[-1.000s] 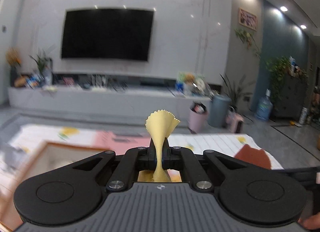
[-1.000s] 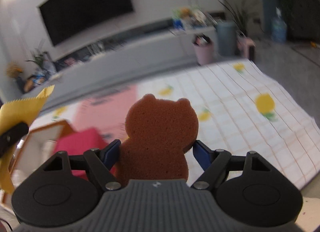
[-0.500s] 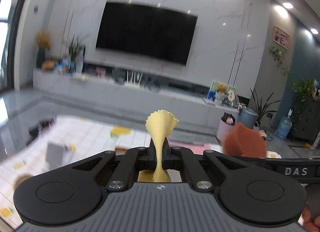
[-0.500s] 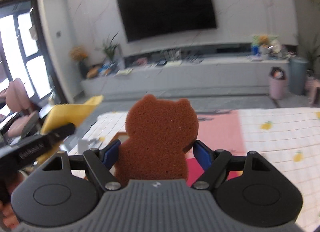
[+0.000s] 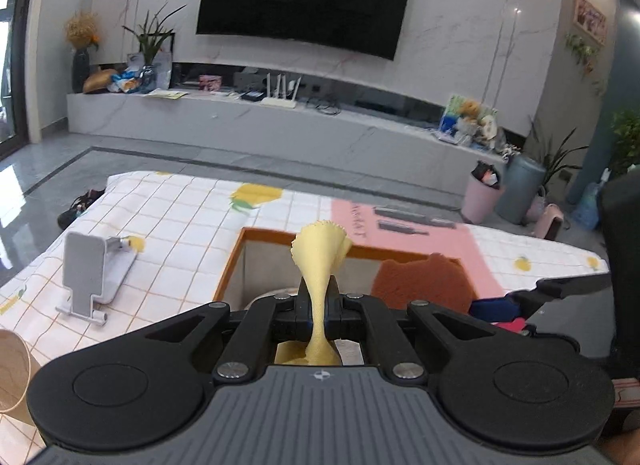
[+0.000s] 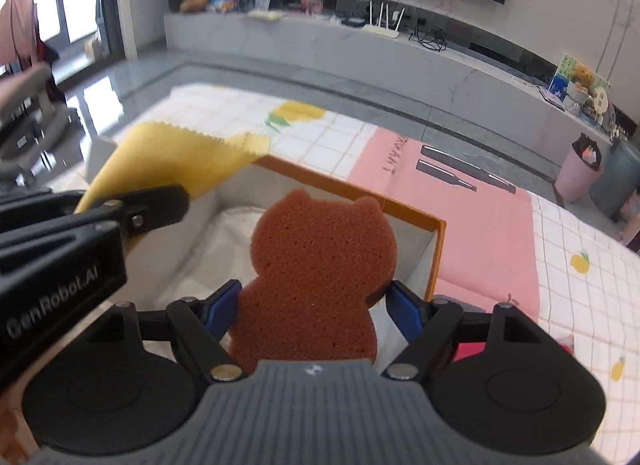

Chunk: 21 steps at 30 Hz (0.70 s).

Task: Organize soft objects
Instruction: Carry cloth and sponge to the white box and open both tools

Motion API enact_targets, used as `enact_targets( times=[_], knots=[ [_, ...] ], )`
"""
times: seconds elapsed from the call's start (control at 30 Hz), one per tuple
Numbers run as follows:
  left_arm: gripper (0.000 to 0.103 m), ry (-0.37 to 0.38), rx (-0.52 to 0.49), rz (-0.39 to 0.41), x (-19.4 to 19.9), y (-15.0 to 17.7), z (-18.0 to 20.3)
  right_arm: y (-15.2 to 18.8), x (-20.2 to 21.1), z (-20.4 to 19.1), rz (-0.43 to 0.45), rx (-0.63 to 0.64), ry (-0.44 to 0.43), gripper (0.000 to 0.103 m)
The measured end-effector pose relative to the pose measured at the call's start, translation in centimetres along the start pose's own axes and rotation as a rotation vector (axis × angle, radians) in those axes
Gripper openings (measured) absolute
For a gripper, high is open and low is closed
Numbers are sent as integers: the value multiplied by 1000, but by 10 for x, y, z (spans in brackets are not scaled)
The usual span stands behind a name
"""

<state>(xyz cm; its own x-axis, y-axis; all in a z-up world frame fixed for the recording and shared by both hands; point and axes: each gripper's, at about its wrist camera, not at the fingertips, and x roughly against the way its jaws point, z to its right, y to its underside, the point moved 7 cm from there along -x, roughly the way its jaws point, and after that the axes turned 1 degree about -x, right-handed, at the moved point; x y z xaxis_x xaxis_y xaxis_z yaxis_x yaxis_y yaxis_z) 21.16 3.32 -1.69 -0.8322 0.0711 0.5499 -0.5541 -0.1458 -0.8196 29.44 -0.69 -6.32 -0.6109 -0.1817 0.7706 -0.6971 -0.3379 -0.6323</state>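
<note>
Currently: thin yellow zigzag-edged cloth (image 5: 320, 261) pinched flat between shut fingers of left gripper (image 5: 319, 319), frame centre. Brown bear-shaped sponge (image 6: 320, 265) clamped by right gripper (image 6: 316, 309) on blue pads (image 6: 222, 307), over orange-rimmed open box (image 6: 438, 249). Release judged best made low inside box, grippers kept apart. Nearby: grey phone stand (image 5: 94, 277) left; two dark pens (image 6: 460, 173) on pink mat (image 6: 480, 233).
</note>
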Motion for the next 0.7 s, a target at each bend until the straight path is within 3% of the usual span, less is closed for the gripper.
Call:
enact_targets(
  times=[0.13,0.2,0.27,0.43,0.63,0.7],
  knots=[
    [6,-8,54,-46,-3,2,-13,-4,-16,1,-28,26,18,77],
    [33,-26,76,-59,-1,2,-18,-3,-19,1,-36,35,22,77],
    [47,-13,102,-69,3,1,-22,-3,-22,1,-45,42,35,77],
    [55,24,124,-49,25,-12,-26,0,-23,0,-59,42,40,77],
    [60,3,96,-14,41,-23,-25,4,-32,-5,-81,42,77,77],
    [60,3,86,-17,41,-23,-24,4,-34,-6,-81,35,83,82]
  ],
)
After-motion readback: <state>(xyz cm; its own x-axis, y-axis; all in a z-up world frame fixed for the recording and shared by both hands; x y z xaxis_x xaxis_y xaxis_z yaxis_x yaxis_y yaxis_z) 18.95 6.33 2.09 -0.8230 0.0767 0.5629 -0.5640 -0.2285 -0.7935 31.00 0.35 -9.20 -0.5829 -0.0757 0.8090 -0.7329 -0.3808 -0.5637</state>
